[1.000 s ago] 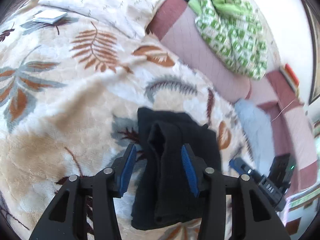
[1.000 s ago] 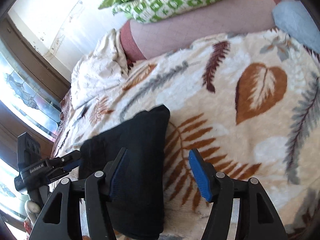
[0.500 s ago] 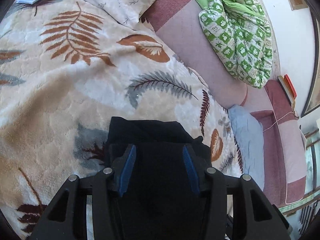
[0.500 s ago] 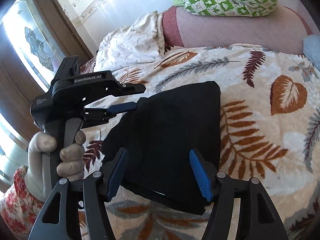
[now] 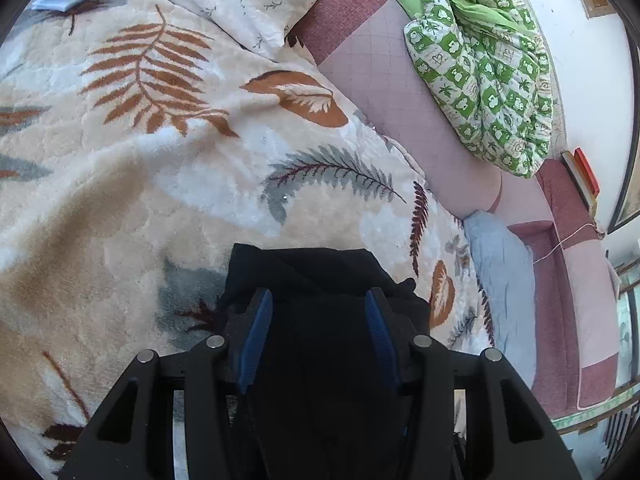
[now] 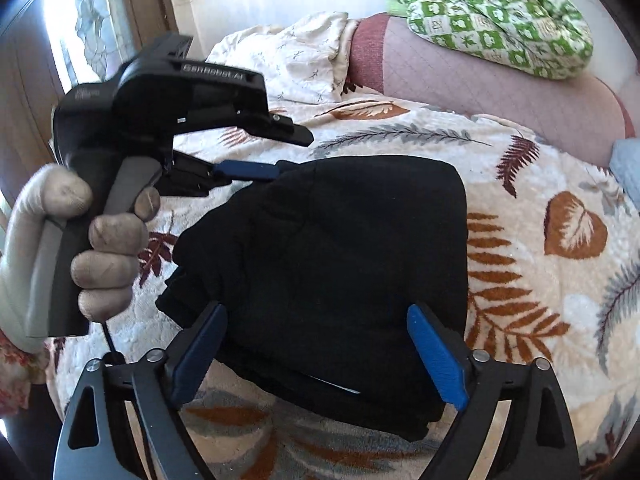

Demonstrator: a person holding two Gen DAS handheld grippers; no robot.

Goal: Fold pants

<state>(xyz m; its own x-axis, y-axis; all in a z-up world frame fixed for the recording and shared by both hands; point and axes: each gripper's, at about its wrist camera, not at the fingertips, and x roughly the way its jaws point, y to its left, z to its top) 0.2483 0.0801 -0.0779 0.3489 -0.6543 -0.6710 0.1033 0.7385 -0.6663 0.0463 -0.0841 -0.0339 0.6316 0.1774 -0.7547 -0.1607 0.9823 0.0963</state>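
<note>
Black folded pants point(image 6: 340, 272) lengthwise away from camera

The pants point(image 6: 340, 264) were matt black cloth. Under them the blanket point(image 5: 120, 184) looked plush and fuzzy. The right gripper point(image 6: 320, 354) had matt black plastic arms, blue pads and shiny metal screws; upper left, the glove point(image 6: 72, 248) was knitted fabric.

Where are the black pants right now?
Folded black pants lie on the leaf-print blanket, between the open right gripper fingers, left gripper at their far-left edge.
</note>
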